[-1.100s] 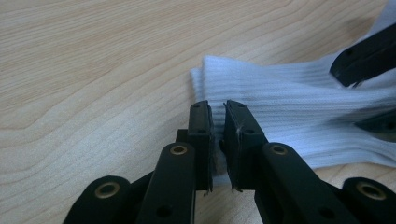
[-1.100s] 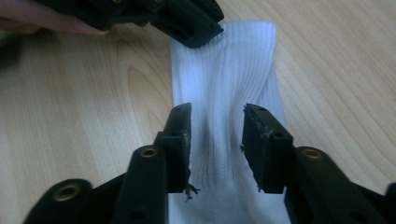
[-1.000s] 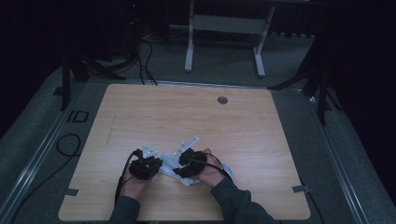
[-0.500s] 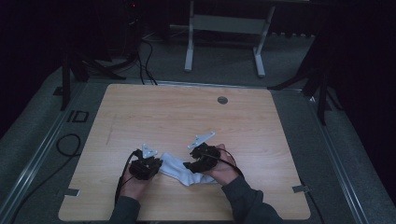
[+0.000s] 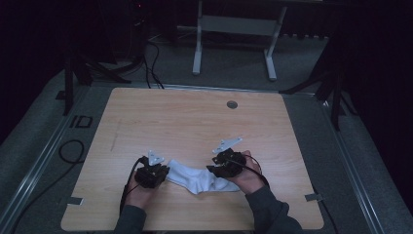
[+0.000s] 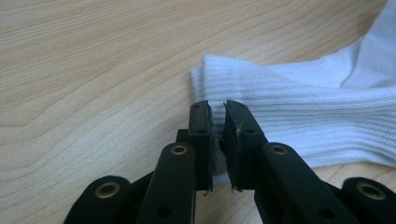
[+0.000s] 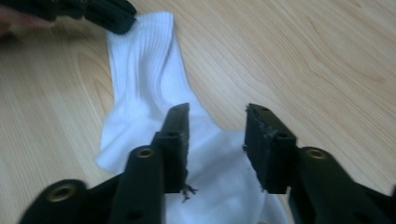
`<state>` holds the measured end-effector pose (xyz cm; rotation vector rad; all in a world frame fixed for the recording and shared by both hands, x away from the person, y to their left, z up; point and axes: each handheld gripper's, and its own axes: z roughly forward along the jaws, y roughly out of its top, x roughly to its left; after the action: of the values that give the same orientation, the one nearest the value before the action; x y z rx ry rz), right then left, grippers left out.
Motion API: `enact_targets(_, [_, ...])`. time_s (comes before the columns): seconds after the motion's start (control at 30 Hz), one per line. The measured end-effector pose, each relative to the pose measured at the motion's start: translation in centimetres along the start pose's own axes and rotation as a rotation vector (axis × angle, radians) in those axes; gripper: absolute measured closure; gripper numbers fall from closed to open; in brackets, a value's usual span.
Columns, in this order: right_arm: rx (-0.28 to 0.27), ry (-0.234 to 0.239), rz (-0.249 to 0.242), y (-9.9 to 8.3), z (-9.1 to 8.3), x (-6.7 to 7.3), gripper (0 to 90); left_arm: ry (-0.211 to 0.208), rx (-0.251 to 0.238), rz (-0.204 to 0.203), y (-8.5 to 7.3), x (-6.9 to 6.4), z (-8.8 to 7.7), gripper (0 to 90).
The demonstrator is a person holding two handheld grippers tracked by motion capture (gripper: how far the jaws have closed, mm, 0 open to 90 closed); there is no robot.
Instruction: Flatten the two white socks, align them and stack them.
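Sock (image 5: 197,178) laid flat on worktop (image 5: 195,122), near edge, between tools. Cuff clamped by left tool (image 6: 217,112). Right tool (image 7: 217,135) unclenched over foot part, jaws just closing, fabric beneath, not pinched. Sock judged light, limp, non-fragile; toe end recommended as second grip.

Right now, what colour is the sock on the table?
White, with a ribbed knit at the cuff; the sock shows best in the left gripper view.
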<state>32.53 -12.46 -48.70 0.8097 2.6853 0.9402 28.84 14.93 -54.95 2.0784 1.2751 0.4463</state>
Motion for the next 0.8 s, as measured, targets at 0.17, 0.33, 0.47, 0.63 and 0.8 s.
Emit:
enact_targets(0.17, [0.02, -0.02, 0.032, -1.7, 0.0, -0.5, 67.3, 0.0, 0.002, 0.0, 0.0, 0.0, 0.0, 80.9])
enact_targets(0.33, [0.046, -0.032, 0.08, -3.2, 0.2, -1.3, 64.1, 0.0, 0.002, 0.0, 0.0, 0.0, 0.0, 80.9])
enact_targets(0.47, [0.066, -0.055, 0.148, -4.6, 0.6, -1.9, 58.8, 0.001, 0.003, 0.0, 0.0, 0.0, 0.0, 80.9])
enact_targets(0.63, [0.088, -0.038, 0.167, -5.2, 1.3, -2.0, 59.5, 0.0, 0.003, -0.002, 0.0, 0.0, 0.0, 80.9])
enact_targets(0.8, [0.09, -0.027, 0.183, -5.2, 2.0, -1.8, 61.7, 0.0, 0.004, -0.001, 0.0, 0.0, 0.0, 80.9])
